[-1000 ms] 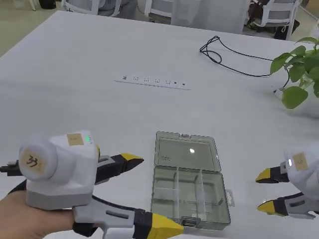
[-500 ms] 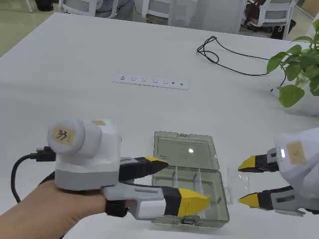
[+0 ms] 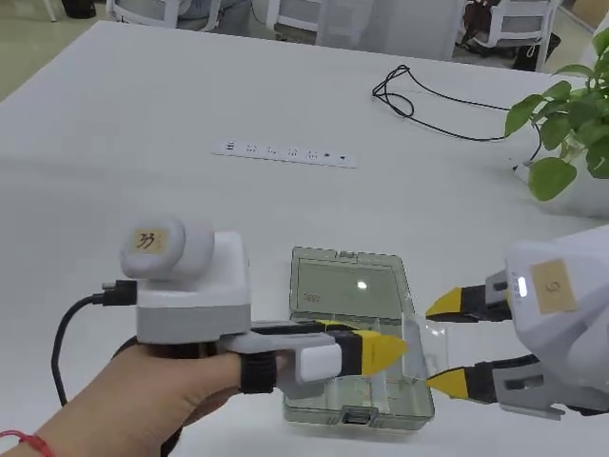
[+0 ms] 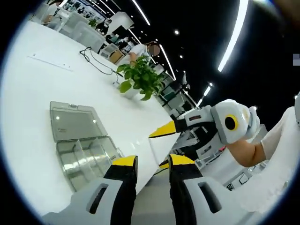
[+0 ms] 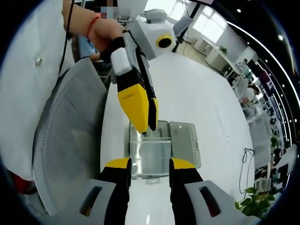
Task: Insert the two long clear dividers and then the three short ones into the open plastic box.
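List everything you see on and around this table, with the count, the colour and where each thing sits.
Clear plastic box: one, grey-tinted, lid open, near the table's front edge.
Loose clear divider: one, transparent, by the box's right side.
White table: one, under everything.
White power strip: one, mid-table, beyond the box.
Black cable: one, looped, far right.
Green potted plant: one, right edge.
Grey mesh chair: one, at the near table edge.
Left gripper: white, yellow tips, open, over the box.
Right gripper: same colours, open, right of the box.
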A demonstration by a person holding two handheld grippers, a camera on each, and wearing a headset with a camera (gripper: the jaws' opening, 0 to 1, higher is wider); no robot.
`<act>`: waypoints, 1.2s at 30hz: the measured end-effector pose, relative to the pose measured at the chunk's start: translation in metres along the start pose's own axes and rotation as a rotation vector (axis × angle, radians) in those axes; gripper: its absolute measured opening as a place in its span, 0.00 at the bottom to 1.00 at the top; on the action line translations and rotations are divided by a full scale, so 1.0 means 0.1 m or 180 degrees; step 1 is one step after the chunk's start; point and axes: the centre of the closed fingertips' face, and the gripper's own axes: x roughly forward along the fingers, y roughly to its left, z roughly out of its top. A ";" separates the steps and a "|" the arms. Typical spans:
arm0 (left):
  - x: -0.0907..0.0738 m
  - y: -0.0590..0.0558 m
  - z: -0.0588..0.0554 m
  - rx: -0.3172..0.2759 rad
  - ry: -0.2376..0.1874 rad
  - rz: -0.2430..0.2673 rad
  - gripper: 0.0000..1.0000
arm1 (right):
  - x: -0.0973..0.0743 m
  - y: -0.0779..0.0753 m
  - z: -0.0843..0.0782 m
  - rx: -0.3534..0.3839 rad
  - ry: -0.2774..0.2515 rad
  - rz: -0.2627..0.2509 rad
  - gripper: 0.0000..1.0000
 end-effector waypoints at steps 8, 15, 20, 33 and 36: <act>0.04 -0.03 -0.07 -0.0236 0.0027 -0.0056 0.16 | -0.03 0.02 0.13 -0.0052 -0.0049 -0.0012 0.33; 0.08 -0.07 -0.13 -0.0338 0.0088 -0.0109 0.09 | -0.04 0.05 0.18 -0.0090 -0.0058 -0.0008 0.33; 0.08 -0.10 -0.13 -0.0363 0.0100 -0.0152 0.04 | -0.04 0.07 0.19 -0.0124 -0.0041 -0.0002 0.33; 0.08 -0.13 -0.15 -0.0363 0.0124 -0.0193 0.00 | -0.05 0.08 0.19 -0.0157 -0.0014 0.0011 0.33; 0.08 -0.13 -0.15 -0.0361 0.0113 -0.0185 0.00 | -0.05 0.08 0.19 -0.0166 -0.0021 0.0001 0.33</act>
